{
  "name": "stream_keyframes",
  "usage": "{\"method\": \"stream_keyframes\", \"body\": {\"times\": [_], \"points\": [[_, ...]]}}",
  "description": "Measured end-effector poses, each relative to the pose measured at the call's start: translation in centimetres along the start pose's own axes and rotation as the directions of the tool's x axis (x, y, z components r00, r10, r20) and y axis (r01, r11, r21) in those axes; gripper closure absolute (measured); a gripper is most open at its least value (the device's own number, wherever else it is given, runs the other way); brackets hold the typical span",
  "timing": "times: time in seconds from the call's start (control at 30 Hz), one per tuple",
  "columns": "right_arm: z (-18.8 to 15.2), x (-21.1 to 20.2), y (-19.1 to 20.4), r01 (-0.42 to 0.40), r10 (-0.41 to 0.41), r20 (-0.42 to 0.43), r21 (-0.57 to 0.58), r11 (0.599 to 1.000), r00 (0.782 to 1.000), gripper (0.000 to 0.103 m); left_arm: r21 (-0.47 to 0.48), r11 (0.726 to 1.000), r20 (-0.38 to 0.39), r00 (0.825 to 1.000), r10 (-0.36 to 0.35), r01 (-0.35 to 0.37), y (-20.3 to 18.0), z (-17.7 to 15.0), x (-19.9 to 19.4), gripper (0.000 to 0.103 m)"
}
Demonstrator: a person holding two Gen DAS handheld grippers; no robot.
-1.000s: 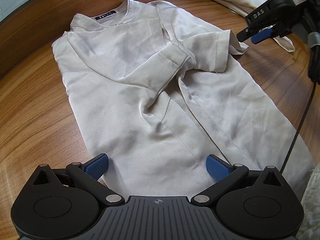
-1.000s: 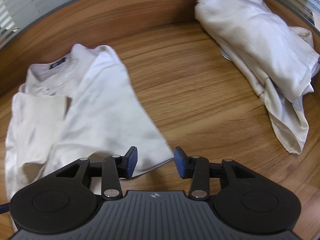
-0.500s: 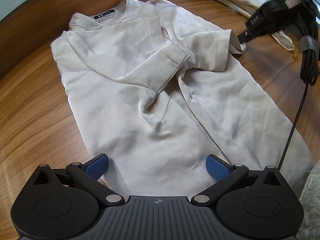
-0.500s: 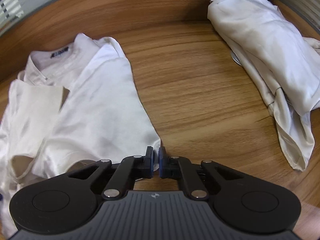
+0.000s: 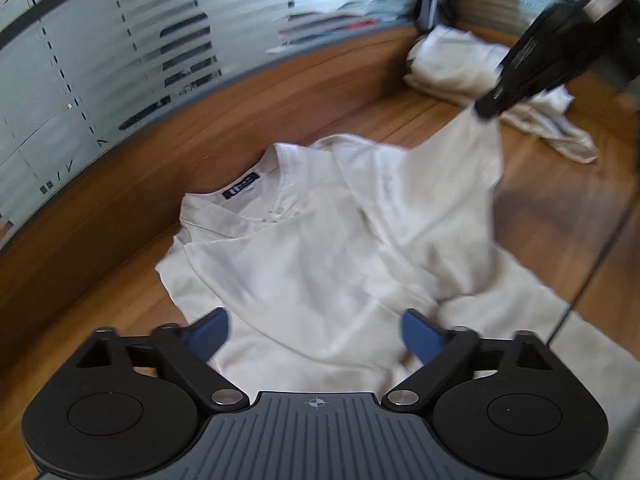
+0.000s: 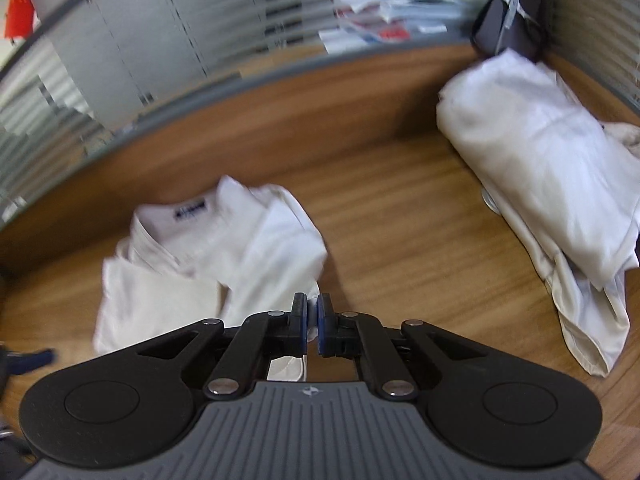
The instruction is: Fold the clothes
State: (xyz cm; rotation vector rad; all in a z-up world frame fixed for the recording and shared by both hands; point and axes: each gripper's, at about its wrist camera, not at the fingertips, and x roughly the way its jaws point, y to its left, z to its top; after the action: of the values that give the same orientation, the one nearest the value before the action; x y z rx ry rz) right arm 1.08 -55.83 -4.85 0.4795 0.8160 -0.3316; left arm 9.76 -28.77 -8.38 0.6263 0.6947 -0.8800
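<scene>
The white shirt (image 5: 304,264) lies on the wooden desk (image 5: 100,280) straight ahead of the left claw (image 5: 316,330). Its long axis runs away from that claw, with the collar and its dark label (image 5: 243,190) at the far end, toward the striped glass wall (image 5: 120,40), and the hem end passing under the claw's blue fingertips (image 5: 210,332). The left claw's jaws stand wide and are closing, hovering above the cloth with shirt fabric showing between them but no pad pressing on it.

The right claw (image 6: 312,322) is closed on the shirt's sleeve edge (image 6: 310,294), a thin strip of white cloth pinched between its pads. In the left wrist view that sleeve (image 5: 452,200) is pulled up off the desk to the far right of the left claw, stretched into a peak at the right claw's tip (image 5: 490,110).

A second pile of pale clothes (image 6: 552,184) sits on the desk ahead and to the right of the right claw, well apart from the shirt.
</scene>
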Motion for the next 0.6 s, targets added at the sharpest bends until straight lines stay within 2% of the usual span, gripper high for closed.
{"method": "stream_keyframes", "body": {"times": [0.03,0.1,0.27,0.47,0.5,0.6], "points": [[0.4,-0.3,0.2,-0.016,0.016,0.007,0.005,1.0,1.0,0.098,0.005,1.0,-0.024,1.0,-0.002,0.002,-0.1,0.3,1.1,0.028],[1.1,-0.9,0.9,-0.043,0.043,0.019,-0.001,0.999,0.999,0.098,0.019,1.0,-0.071,0.997,-0.017,0.019,-0.2,0.6,3.1,0.031],[2.9,-1.7,3.0,-0.123,0.124,0.032,-0.022,0.992,0.992,0.098,0.027,0.997,-0.113,0.991,-0.069,0.073,-0.3,0.7,5.3,0.031],[4.8,-2.2,6.5,-0.22,0.223,0.036,-0.074,0.973,0.974,0.1,0.08,0.996,-0.141,0.989,-0.034,0.046,-1.3,0.3,6.6,0.031],[5.0,-2.1,7.1,-0.227,0.23,0.031,-0.087,0.97,0.973,0.1,0.074,0.996,-0.137,0.99,-0.03,0.04,-1.4,0.3,6.4,0.031],[5.4,-1.3,8.7,-0.249,0.252,0.007,-0.123,0.961,0.968,0.1,-0.012,0.996,-0.059,0.994,-0.088,0.087,-0.7,0.7,4.0,0.03]]}}
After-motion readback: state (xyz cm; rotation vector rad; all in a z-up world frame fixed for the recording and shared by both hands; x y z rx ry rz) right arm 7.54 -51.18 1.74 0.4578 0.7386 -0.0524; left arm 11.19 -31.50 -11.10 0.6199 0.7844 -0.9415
